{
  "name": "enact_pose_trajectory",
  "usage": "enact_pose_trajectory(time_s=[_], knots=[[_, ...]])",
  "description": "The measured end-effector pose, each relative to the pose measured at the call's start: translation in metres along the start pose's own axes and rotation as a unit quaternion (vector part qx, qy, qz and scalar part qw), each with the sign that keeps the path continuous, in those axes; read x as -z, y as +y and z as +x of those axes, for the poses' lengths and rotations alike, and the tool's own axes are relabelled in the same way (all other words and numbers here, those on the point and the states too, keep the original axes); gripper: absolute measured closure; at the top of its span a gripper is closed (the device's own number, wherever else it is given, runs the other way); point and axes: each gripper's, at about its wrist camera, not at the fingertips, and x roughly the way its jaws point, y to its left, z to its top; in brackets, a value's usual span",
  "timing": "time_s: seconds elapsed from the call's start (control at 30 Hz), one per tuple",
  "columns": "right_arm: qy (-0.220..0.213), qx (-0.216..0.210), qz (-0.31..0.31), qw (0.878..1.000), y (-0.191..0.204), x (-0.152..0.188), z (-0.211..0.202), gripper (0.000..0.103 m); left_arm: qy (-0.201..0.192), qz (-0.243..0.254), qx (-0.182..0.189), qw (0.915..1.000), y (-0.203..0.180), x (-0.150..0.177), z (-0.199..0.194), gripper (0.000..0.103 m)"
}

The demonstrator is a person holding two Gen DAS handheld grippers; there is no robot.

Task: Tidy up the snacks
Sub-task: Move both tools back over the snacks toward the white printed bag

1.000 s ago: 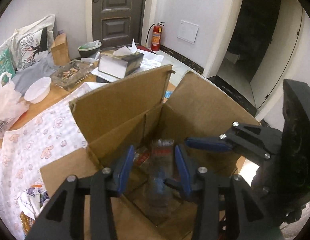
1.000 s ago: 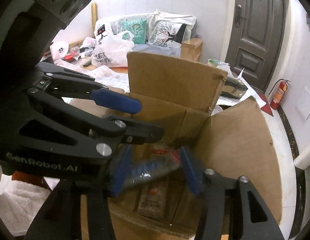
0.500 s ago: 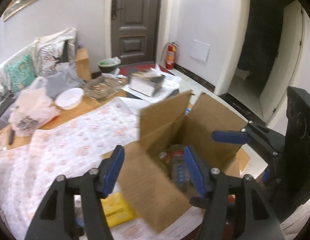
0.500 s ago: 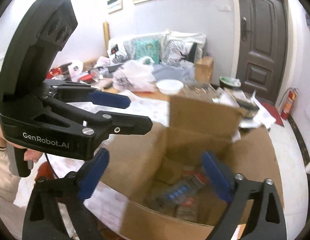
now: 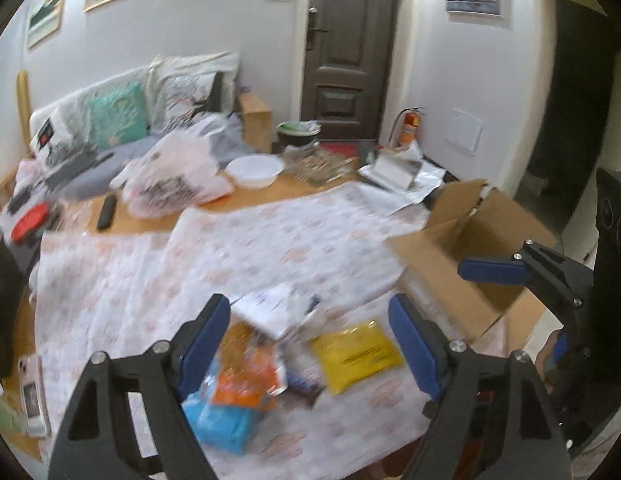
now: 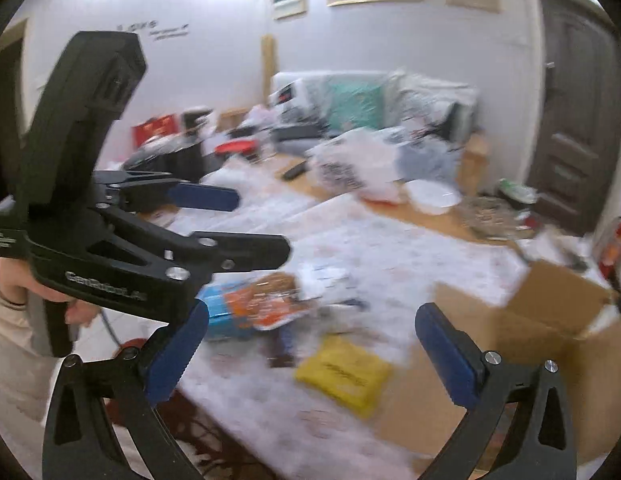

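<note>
Snacks: loose pile on patterned tablecloth [image 5: 270, 240], near table's front edge. Yellow packet [image 5: 356, 350] lies flat, just beside cardboard box [image 5: 482, 248]; orange packet [image 5: 246, 380] overlaps blue packet [image 5: 222, 420]; white packet [image 5: 274, 310] behind them. Box sits at table's rt end, flaps up, interior not visible. Frames motion-blurred, labels unreadable.
L gripper [image 5: 310, 344]: jaws spread wide, nothing held, above pile. R gripper [image 6: 310, 352]: jaws spread wide, nothing held, above yellow packet.
White bowl [image 5: 254, 170] and plastic bag [image 5: 174, 176] at far side of table.
</note>
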Motion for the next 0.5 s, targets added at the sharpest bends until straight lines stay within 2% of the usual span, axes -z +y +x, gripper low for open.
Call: enact_pose_trajectory(time_s=[0.2, 0.27, 0.33, 0.4, 0.5], knots=[[0.047, -0.040, 0.014, 0.998, 0.023, 0.008, 0.058, 0.001, 0.031, -0.036, 0.006, 0.9988, 0.046, 0.036, 0.022, 0.024], [0.062, -0.042, 0.023, 0.997, 0.025, 0.012, 0.079, 0.001, 0.039, -0.047, 0.011, 0.9981, 0.056, 0.044, 0.031, 0.024], [0.072, -0.036, 0.030, 0.996, 0.022, 0.015, 0.094, 0.001, 0.049, -0.056, 0.018, 0.9971, 0.066, 0.051, 0.043, 0.024], [0.082, -0.016, 0.044, 0.996, 0.016, 0.018, 0.112, 0.007, 0.053, -0.061, 0.022, 0.9965, 0.071, 0.051, 0.054, 0.024], [0.094, 0.015, 0.071, 0.993, -0.003, 0.020, 0.129, 0.008, 0.056, -0.069, 0.033, 0.9955, 0.077, 0.047, 0.069, 0.024]])
